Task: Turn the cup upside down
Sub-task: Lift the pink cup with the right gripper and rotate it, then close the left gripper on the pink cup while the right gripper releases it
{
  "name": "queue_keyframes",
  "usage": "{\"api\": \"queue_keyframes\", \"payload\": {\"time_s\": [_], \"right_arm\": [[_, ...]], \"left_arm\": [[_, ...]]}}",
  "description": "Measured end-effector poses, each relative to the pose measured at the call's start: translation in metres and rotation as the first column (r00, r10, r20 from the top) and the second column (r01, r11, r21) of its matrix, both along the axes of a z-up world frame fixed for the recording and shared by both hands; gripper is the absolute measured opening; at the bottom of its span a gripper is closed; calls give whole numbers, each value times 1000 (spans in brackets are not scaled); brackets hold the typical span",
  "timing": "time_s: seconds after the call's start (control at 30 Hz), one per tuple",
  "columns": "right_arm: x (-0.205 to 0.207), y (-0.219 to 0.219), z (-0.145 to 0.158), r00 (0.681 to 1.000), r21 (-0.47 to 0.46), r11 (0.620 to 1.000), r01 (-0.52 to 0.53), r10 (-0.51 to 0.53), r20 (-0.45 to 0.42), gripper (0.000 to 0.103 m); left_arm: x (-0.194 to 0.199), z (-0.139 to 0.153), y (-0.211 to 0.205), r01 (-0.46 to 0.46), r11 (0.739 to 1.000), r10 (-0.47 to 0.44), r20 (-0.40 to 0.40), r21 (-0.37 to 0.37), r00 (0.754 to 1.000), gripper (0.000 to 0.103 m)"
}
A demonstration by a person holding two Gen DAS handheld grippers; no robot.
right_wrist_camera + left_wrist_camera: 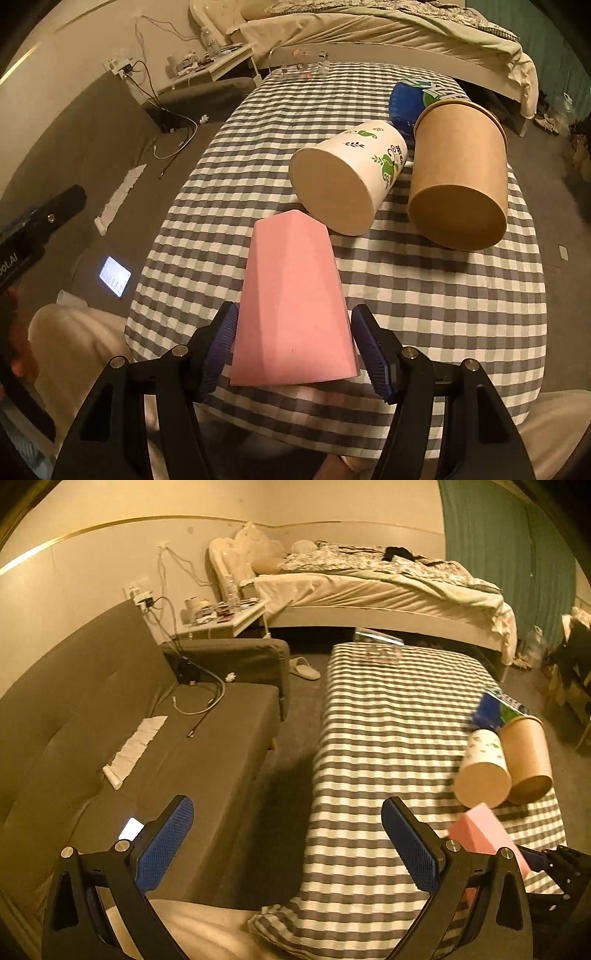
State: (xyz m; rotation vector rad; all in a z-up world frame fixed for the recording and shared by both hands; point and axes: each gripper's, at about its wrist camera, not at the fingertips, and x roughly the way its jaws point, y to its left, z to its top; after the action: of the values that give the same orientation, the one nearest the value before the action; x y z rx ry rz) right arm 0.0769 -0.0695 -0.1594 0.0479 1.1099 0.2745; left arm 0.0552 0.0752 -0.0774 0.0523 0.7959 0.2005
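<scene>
Over the checked tabletop (424,295), we find the right tool (293,347) clamped on the pink cup (291,310), closed base pointing forward near a printed paper cup (351,177) and brown tub (458,173), while our left tool (288,843) hangs wide apart, holding nothing.

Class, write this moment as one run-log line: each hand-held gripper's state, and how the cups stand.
right hand-held gripper: around pink cup, contact unclear | left hand-held gripper: open, empty | white printed cup, brown cup: upside down on checked table

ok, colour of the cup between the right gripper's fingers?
Pink cup, clearest in the right wrist view.
</scene>
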Motion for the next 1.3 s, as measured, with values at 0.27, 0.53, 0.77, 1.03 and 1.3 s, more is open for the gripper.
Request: {"api": "queue_keyframes", "payload": {"time_s": [0.27, 0.53, 0.77, 1.03, 1.3], "right_arm": [[-8, -21, 41, 997, 11, 1000, 25, -25, 68, 82], [-29, -75, 107, 968, -56, 993, 104, -88, 234, 87], [-37, -110, 119, 959, -99, 985, 142, -112, 261, 87], [-30, -139, 95, 970, -84, 985, 152, -132, 205, 87], [-15, -148, 65, 980, -45, 988, 151, -143, 137, 87]], "left_arm": [[-4, 11, -24, 25, 998, -27, -42, -57, 999, 103], [-17, 15, -61, 51, 986, -67, -95, -161, 993, 103], [-5, 12, -93, 70, 984, -99, -181, -165, 979, 103], [41, -17, -118, 76, 970, -151, -328, -231, 933, 103], [80, -64, -134, 94, 975, -181, -473, -202, 862, 101]]}}
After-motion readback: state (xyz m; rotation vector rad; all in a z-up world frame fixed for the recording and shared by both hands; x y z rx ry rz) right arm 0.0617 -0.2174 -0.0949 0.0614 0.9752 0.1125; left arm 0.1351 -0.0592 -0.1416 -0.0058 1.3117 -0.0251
